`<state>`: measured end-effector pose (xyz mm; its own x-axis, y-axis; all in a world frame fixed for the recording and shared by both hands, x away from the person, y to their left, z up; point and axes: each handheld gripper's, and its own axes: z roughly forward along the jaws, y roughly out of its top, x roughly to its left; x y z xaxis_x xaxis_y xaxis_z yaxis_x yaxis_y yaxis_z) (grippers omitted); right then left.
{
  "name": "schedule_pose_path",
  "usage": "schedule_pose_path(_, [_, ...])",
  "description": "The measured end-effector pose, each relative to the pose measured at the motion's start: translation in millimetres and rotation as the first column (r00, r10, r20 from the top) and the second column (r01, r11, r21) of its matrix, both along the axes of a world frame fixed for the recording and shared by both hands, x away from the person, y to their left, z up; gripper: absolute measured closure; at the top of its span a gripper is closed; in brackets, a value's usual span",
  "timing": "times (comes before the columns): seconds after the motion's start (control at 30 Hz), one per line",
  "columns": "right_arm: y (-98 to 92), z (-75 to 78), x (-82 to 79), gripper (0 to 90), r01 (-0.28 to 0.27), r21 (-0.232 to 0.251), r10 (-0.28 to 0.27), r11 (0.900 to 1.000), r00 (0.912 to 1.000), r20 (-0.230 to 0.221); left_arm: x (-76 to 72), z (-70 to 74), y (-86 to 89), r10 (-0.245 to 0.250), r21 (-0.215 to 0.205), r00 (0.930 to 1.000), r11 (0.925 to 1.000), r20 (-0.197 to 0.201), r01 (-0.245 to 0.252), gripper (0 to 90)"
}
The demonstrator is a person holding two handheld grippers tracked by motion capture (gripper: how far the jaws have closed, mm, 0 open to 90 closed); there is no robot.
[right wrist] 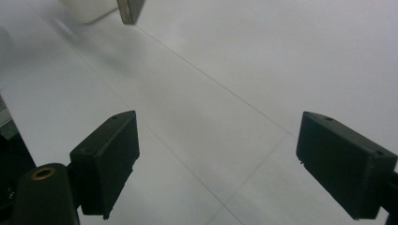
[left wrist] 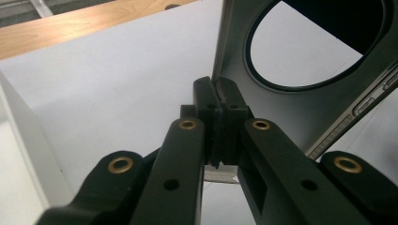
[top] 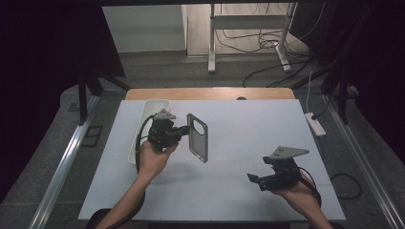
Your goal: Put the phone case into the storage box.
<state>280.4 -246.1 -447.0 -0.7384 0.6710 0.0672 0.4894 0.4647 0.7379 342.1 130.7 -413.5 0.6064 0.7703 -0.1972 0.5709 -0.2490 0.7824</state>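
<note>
One white tray (top: 135, 138), long and narrow, lies at the left edge of the white table (top: 239, 191); its inside is largely hidden behind the left gripper, so its contents cannot be told.

One left gripper (top: 184, 130), held in a hand (top: 154, 160) raised above the table, forearm coming in from the bottom edge, jaws pointing right. The jaws are clamped tight on the edge of the phone case (seen close in the left gripper view (left wrist: 216, 101)).

One phone case (top: 197, 137), grey, with one large round camera cut-out at its upper end; held off the table, standing on end and tilted, just right of the tray. Side buttons show on its rim (left wrist: 371, 101).

One right gripper (top: 252, 179), low over the table's near right part, well apart from the case, hand (top: 298, 193) beneath it, jaws pointing left. Its jaws stand wide apart with nothing between them (right wrist: 218, 154).
</note>
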Motion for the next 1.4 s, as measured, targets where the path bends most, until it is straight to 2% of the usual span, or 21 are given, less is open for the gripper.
schedule_pose_path(0.27, [-12.6,-2.8,-4.0,12.4,0.025,-0.013,-0.025,1.0,0.9996,-0.011,6.7,3.8,3.4,0.01,0.021,0.9999,0.9997,-0.003,-0.01,88.8])
schedule_pose_path(0.63, [-24.9,-6.9,-6.9,7.0,0.059,-0.044,-0.06,0.997,0.9978,-0.026,16.6,11.9,13.0,0.028,0.021,0.9996,0.9994,-0.006,-0.028,88.8])
schedule_pose_path(1.1, [-49.1,-9.3,-12.7,0.7,0.136,-0.014,-0.136,0.991,0.9898,-0.042,29.5,21.1,28.7,0.07,0.015,0.9975,0.9974,-0.008,-0.07,88.8])
schedule_pose_path(1.4, [-55.9,-8.9,-16.6,3.4,0.136,-0.006,-0.136,0.991,0.9891,-0.055,35.7,30.8,39.2,0.111,0.025,0.9938,0.9935,-0.007,-0.111,88.8])
